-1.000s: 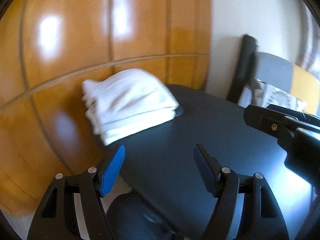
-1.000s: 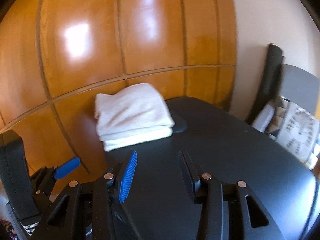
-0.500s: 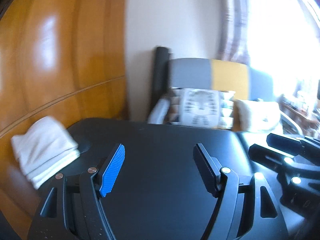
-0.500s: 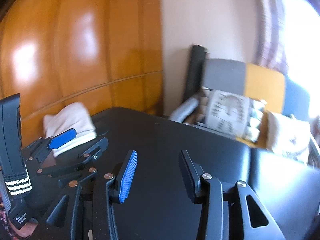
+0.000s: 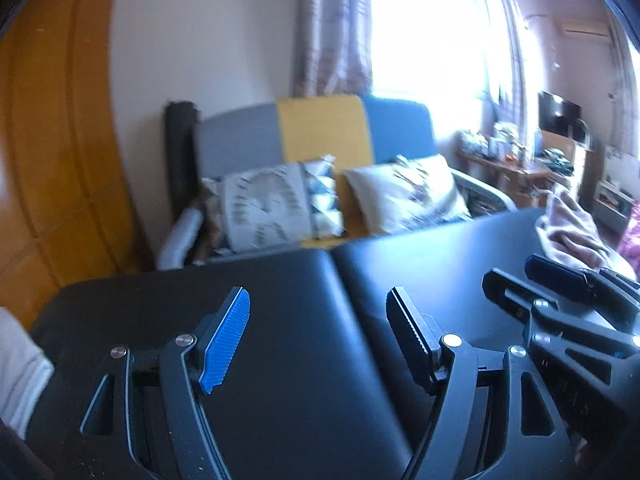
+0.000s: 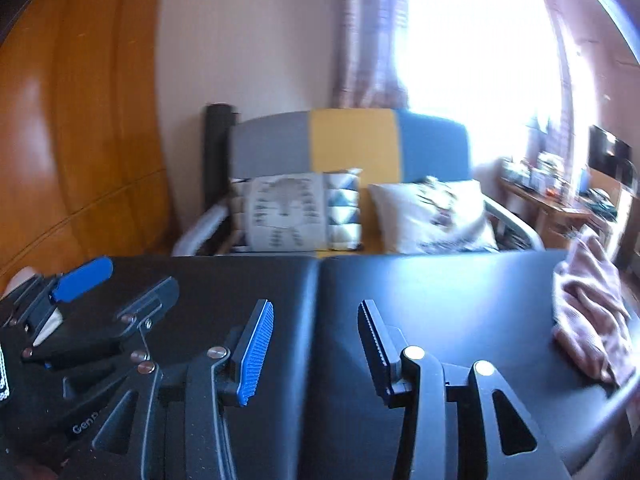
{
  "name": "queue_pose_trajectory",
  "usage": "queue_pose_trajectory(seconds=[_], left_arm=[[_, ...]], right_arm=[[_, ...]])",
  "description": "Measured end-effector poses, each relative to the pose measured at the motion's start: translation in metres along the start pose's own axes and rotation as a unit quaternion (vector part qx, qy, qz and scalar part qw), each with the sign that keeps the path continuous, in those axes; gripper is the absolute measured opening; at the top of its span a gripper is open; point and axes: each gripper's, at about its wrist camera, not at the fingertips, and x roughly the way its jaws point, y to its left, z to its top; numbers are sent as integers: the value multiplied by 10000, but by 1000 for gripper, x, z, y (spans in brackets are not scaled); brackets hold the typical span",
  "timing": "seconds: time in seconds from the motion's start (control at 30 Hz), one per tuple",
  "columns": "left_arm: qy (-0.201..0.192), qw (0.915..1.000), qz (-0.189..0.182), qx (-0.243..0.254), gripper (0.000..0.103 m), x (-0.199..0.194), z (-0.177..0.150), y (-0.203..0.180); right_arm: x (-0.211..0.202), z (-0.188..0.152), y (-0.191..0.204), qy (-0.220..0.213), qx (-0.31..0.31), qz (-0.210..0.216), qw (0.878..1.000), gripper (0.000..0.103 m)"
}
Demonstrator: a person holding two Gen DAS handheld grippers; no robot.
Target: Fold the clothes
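Left wrist view. Frame soft with motion blur; window at upper right blown out to white. The left gripper [image 5: 318,334] hovers over the black padded table [image 5: 288,280], jaws spread wide, nothing between them. Folded white cloth [image 5: 18,372] is cut off by the left frame edge, only a strip visible, lying on the table's left end, well to the left of the blue pad. Pinkish crumpled garment [image 5: 568,232] sits at the table's far right, partly hidden behind the right gripper [image 5: 532,284], whose fingers enter from the right edge; its body is cropped. From this view the gap between those fingers is hard to judge. Behind the table: sofa [image 5: 320,128] with grey, yellow and blue panels, and two cushions, patterns blurred.

Right wrist view. Same blur, same overexposed window. The right gripper [image 6: 316,340] is held over the table [image 6: 440,292], jaws parted by a clear gap, holding nothing. Pinkish garment [image 6: 588,312] lies on the table's right end, to the right of the fingers and apart from them; its right side is cut by the frame edge. The left gripper [image 6: 116,284] shows at lower left, partly cropped. Wood panelling [image 6: 80,140] fills the left.
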Motion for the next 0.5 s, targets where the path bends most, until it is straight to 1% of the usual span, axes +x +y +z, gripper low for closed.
queue_pose_trajectory(seconds=[0.1,0.23,0.33,0.5], left_arm=[[171,9996,-197,84,74,12,-2,-28],[197,9992,-208,295,74,16,-8,-57],[303,9986,-240,355,74,22,-10,-72],[553,9960,-523,464,74,33,-11,-99]], right_arm=[[-4,-2,-36,72,229,-348,9991,45],[-5,-10,-69,134,504,-630,9967,45],[-2,-17,-96,227,618,-783,9948,45],[1,-25,-133,409,776,-981,9913,45]])
